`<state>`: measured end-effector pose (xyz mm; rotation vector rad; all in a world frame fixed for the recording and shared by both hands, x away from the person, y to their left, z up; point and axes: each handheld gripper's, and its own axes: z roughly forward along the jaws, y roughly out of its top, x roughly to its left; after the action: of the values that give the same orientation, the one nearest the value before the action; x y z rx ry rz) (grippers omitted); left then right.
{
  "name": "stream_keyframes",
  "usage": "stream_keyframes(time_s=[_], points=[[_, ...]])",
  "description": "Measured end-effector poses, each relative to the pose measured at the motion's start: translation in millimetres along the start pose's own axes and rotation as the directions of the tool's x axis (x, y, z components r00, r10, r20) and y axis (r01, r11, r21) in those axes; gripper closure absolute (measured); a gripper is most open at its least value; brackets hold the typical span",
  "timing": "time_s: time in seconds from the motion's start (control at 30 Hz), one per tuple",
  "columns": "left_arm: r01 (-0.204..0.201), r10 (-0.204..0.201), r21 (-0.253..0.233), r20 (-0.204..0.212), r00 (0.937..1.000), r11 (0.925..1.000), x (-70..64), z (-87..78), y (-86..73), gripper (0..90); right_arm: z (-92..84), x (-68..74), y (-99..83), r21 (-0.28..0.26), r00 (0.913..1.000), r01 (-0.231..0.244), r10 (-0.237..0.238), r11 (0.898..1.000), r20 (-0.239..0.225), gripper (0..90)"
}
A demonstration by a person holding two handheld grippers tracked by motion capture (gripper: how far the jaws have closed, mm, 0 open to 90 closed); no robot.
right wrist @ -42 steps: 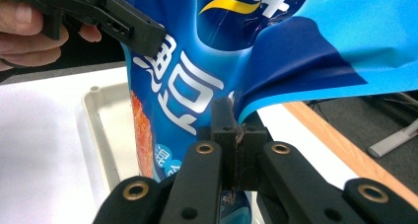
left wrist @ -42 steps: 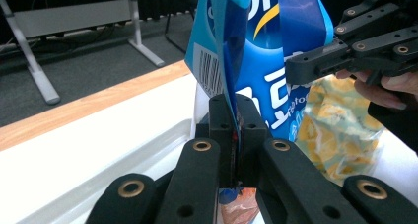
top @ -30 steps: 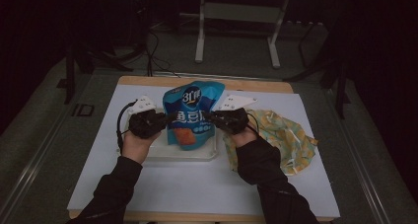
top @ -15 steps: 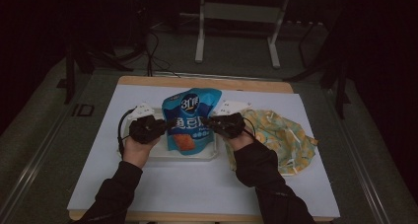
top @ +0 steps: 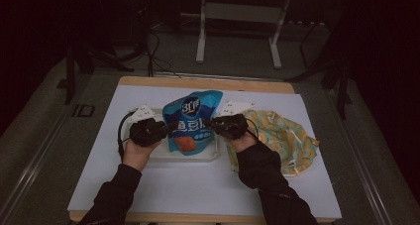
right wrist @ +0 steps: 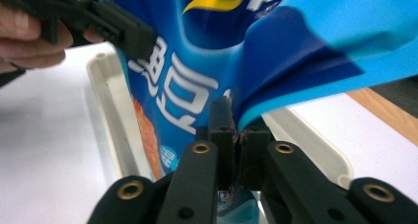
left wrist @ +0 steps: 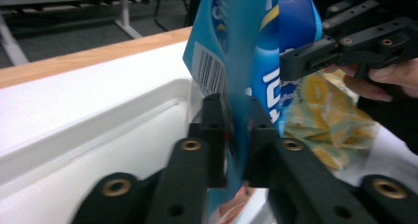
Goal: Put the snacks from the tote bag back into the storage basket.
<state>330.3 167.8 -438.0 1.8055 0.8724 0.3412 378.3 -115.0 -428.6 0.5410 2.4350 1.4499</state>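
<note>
We hold the blue snack bag (top: 192, 123) upright over the white tray (top: 210, 157) on the bench (top: 148, 185). The left gripper (top: 166, 130) has just eased its fingers (left wrist: 215, 130), the bag's edge between them; the right gripper (top: 212, 124) is clamped on the opposite edge. We judge lowering and release remain.

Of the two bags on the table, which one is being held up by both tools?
The blue snack bag, pinched at its side edges by the left tool and right tool over the white tray. The yellow patterned bag lies flat, untouched.
</note>
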Motion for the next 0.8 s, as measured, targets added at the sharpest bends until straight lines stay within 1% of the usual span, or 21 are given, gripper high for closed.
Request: stream_keyframes(time_s=[0.07,0.13,0.17,0.23,0.27,0.33,0.37,0.4,0.47,0.57,0.63,0.7,0.73,0.77,0.8], points=[[-0.004,0.004,-0.001,-0.007,1.0,1.0,-0.7,-0.5,0.6,73.9,-1.2,-1.0,0.4,-0.001,1.0,-0.004,0.004,1.0,-0.002,83.7],[0.005,-0.005,-0.009,-0.017,0.9998,0.9999,0.0,-2.1,0.9,68.0,-2.6,-1.2,0.8,-0.006,0.9999,-0.009,0.009,1.0,0.006,80.9],[0.015,-0.015,-0.011,-0.012,0.9998,0.9998,0.8,-3.1,0.7,67.0,-3.6,-1.6,1.2,-0.008,0.9999,-0.016,0.016,1.0,0.001,78.7],[0.02,-0.02,-0.017,-0.015,0.9997,0.9997,2.0,-5.6,-0.8,63.0,-5.7,-1.8,2.3,-0.013,0.9999,-0.016,0.016,1.0,0.003,72.9],[0.022,-0.022,-0.016,-0.014,0.9997,0.9996,2.7,-6.8,-1.7,62.9,-6.8,-2.1,3.0,-0.012,0.9998,-0.022,0.022,1.0,-0.002,71.0],[0.03,-0.031,-0.02,-0.012,0.9995,0.9993,3.4,-8.6,-3.9,59.9,-8.4,-2.7,3.6,-0.017,0.9997,-0.022,0.022,1.0,-0.001,66.4],[0.03,-0.03,-0.018,-0.008,0.9995,0.9994,3.2,-9.1,-4.8,59.8,-8.8,-3.0,3.8,-0.013,0.9996,-0.026,0.026,1.0,-0.008,63.4],[0.027,-0.027,-0.017,-0.01,0.9996,0.9995,2.6,-9.6,-5.5,57.8,-9.1,-2.9,3.9,-0.011,0.9996,-0.027,0.027,1.0,-0.009,62.1],[0.028,-0.028,-0.009,-0.011,0.9995,0.9996,1.5,-10.5,-5.9,51.0,-9.9,-2.9,3.7,-0.013,0.9997,-0.025,0.025,1.0,-0.005,56.9],[0.035,-0.035,-0.01,-0.004,0.9994,0.9994,0.1,-11.9,-5.8,42.3,-11.3,-2.2,3.0,-0.009,0.9997,-0.024,0.024,1.0,-0.006,52.1],[0.045,-0.045,-0.015,0.001,0.999,0.9989,-1.3,-12.7,-5.8,34.2,-12.4,-1.6,2.2,0.0,0.9997,-0.025,0.025,1.0,-0.002,46.8],[0.046,-0.046,-0.016,0.005,0.9989,0.9988,-2.3,-13.7,-6.1,27.7,-14.5,-1.9,1.3,-0.002,0.9996,-0.028,0.028,1.0,-0.005,40.7],[0.046,-0.046,-0.016,0.005,0.9989,0.9988,-2.3,-13.7,-6.1,23.3,-14.5,-1.9,1.3,-0.002,0.9996,-0.028,0.028,1.0,-0.005,40.7],[0.046,-0.046,-0.016,0.005,0.9989,0.9988,-2.3,-13.7,-6.1,23.3,-15.9,-2.3,0.7,-0.003,0.9995,-0.03,0.03,1.0,-0.005,40.7],[0.052,-0.051,-0.021,0.051,0.9974,0.9984,-1.4,-14.5,-8.3,14.9,-19.6,-2.7,-0.9,-0.014,0.9995,-0.033,0.033,0.999,-0.003,33.5]])
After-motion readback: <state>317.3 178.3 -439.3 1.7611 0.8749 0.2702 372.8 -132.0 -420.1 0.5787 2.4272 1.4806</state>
